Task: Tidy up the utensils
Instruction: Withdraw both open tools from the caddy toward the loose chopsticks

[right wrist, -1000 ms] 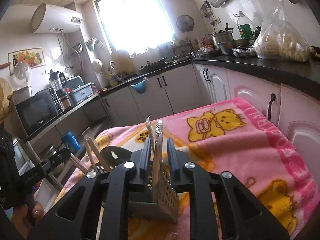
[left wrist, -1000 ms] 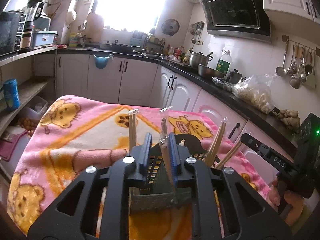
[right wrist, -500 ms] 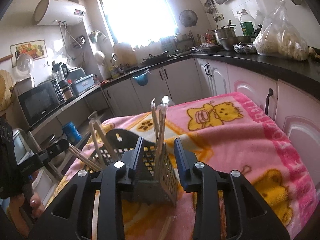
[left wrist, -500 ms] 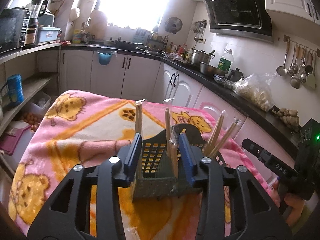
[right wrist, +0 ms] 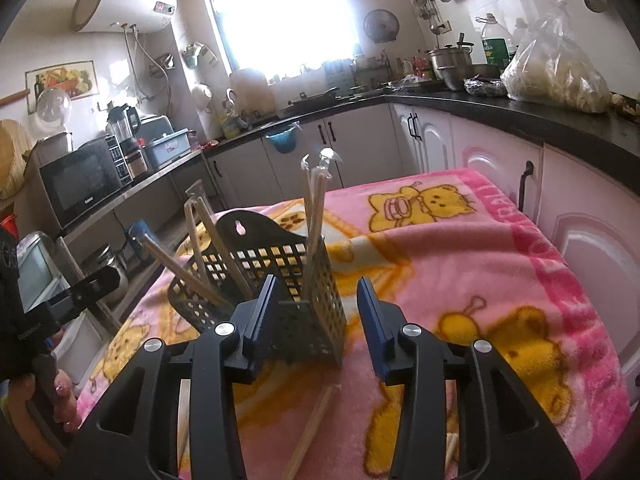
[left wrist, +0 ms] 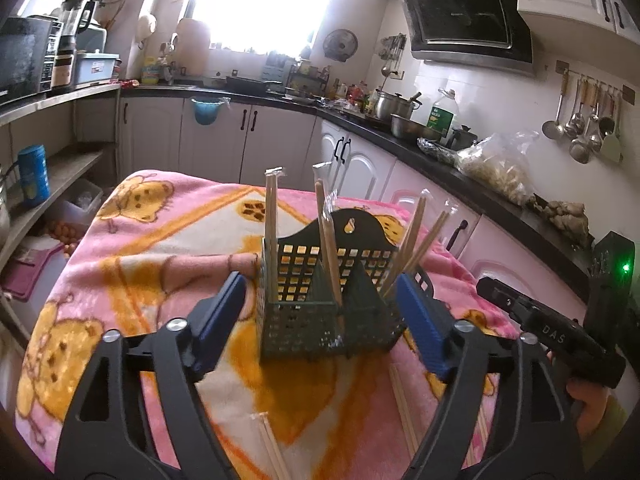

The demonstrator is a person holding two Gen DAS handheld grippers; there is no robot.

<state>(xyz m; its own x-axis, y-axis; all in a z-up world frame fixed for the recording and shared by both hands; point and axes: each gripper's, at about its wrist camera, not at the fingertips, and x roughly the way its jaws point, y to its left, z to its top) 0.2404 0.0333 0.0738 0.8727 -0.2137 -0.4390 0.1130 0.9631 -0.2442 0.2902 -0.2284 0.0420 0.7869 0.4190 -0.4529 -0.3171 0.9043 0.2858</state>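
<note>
Holder: a dark perforated plastic utensil holder [left wrist: 320, 312] stands upright on the pink cartoon blanket [left wrist: 132, 248] that covers the tabletop, its hanging tab at the far side.
Chopsticks in holder: several wrapped pairs of chopsticks [left wrist: 329, 248] stand in its compartments, some upright, some leaning outward toward the right side.
Loose chopsticks: more pairs [right wrist: 310, 432] lie flat on the blanket just in front of the holder, between it and both claws.
Left claw: the left claw [left wrist: 320, 322] has its blue pads wide apart, one on either side of the holder, holding nothing.
Right claw: the right claw [right wrist: 316, 322] is also spread; its left pad sits close against the holder's near corner, though contact is hard to judge, and it carries nothing.
Handling: the sticks look light, stiff and thin, and the clear wrapper probably makes them slippery; lying flat on soft fleece they may sink in, so pinching near mid-length across the pair seems safest.
Holder risk: it looks light and could tip or slide if nudged.
Pose: both claws are held low and roughly level, pointing at the holder from the near side, the right one angled in from the holder's right.
</note>
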